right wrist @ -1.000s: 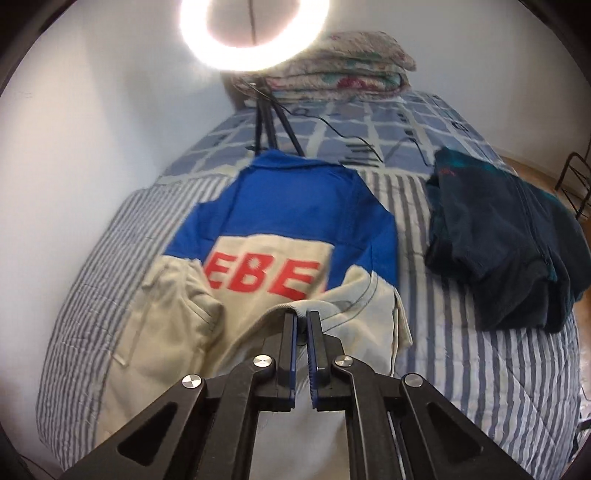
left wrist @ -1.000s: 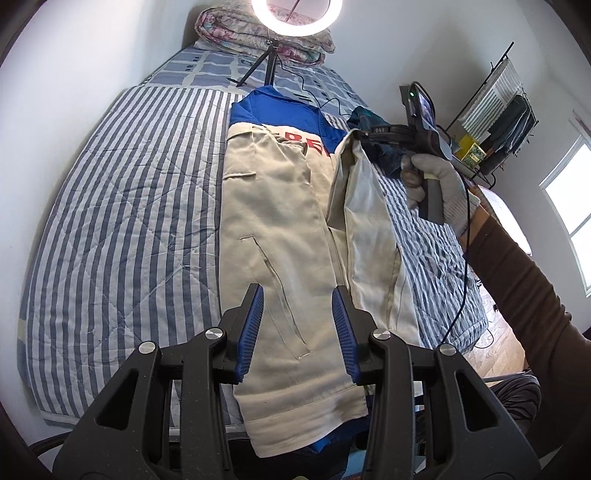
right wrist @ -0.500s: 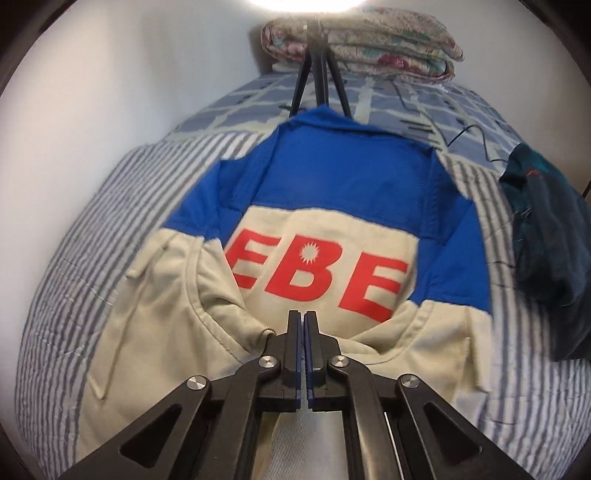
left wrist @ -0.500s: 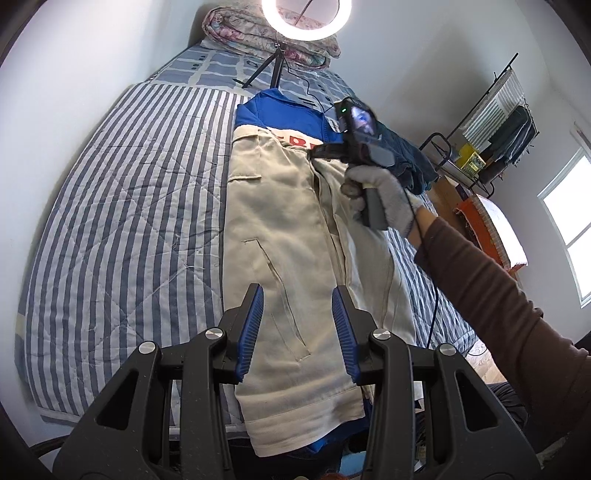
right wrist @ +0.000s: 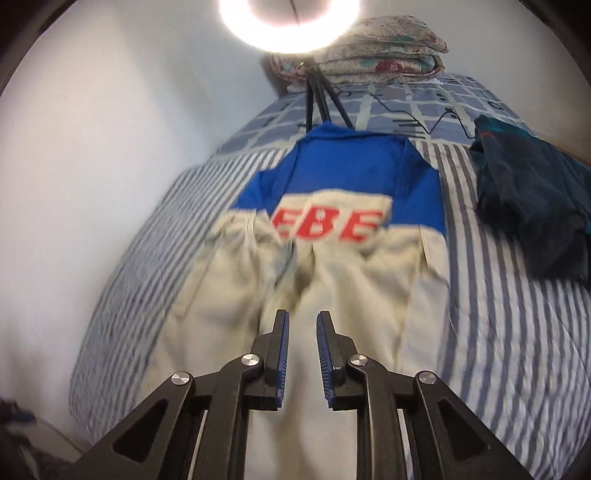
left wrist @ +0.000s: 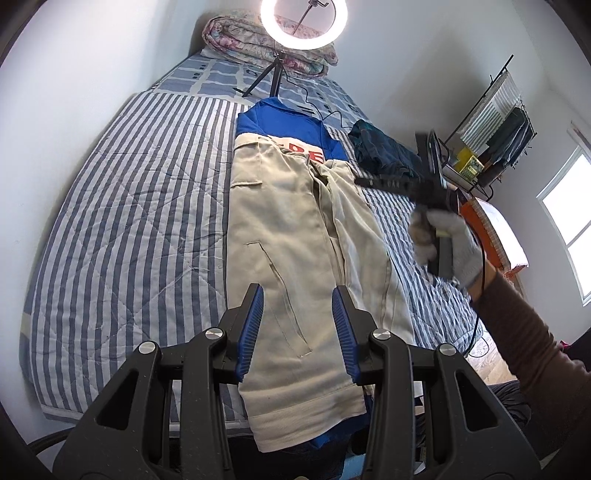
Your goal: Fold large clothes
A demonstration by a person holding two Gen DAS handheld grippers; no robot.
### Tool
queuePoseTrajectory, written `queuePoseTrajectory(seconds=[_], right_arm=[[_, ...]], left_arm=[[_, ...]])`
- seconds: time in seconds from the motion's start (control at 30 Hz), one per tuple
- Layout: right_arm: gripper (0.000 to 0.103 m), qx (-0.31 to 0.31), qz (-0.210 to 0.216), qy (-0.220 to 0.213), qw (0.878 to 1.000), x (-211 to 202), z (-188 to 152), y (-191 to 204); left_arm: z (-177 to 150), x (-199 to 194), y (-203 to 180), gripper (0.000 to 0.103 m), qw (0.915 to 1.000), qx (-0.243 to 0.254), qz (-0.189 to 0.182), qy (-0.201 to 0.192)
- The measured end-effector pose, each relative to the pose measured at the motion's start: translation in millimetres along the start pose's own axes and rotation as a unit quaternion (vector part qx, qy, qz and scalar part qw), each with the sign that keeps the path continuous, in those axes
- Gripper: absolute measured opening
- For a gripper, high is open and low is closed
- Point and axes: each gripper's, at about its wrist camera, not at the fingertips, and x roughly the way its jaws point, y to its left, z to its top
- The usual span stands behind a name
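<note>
A blue and beige jacket (left wrist: pixel 291 236) with red letters lies flat on the striped bed, both beige side panels folded in over its back. It also shows in the right wrist view (right wrist: pixel 332 258). My left gripper (left wrist: pixel 297 295) is open and empty above the jacket's lower hem. My right gripper (right wrist: pixel 300 317) is open and empty, above the jacket's middle. In the left wrist view the right gripper (left wrist: pixel 360 181) hovers over the jacket's right edge, held by a gloved hand.
A folded dark garment (left wrist: pixel 384 155) lies on the bed (left wrist: pixel 129 221) right of the jacket; it shows in the right wrist view (right wrist: pixel 532 206). A ring light on a tripod (left wrist: pixel 303 26) and folded quilts (right wrist: pixel 373 44) stand at the head. A clothes rack (left wrist: pixel 495 122) is at the right.
My right gripper has let go of the right beige panel, which now lies flat on the jacket, and has opened and pulled back to the right. The left gripper has stayed still.
</note>
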Motion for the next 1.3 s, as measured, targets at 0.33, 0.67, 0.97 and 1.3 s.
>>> queuePoseTrajectory(seconds=[0.33, 0.67, 0.97, 1.3], right_arm=[[0.017, -0.057, -0.031, 0.062, 0.996, 53, -63, 39], [0.015, 0.01, -0.006, 0.006, 1.0, -34, -91, 8], [0.015, 0.007, -0.02, 0.046, 0.999, -26, -152, 8], [0.02, -0.067, 0.036, 0.036, 0.996, -61, -182, 88]], left_arm=[[-5, 4, -1, 0.039, 0.9999, 0.004, 0.014, -0.001], [-15, 1, 11, 0.039, 0.9998, -0.014, 0.015, 0.001], [-32, 3, 14, 0.039, 0.9995, -0.025, 0.015, 0.008], [-49, 17, 21, 0.039, 0.9991, -0.03, 0.018, 0.025]])
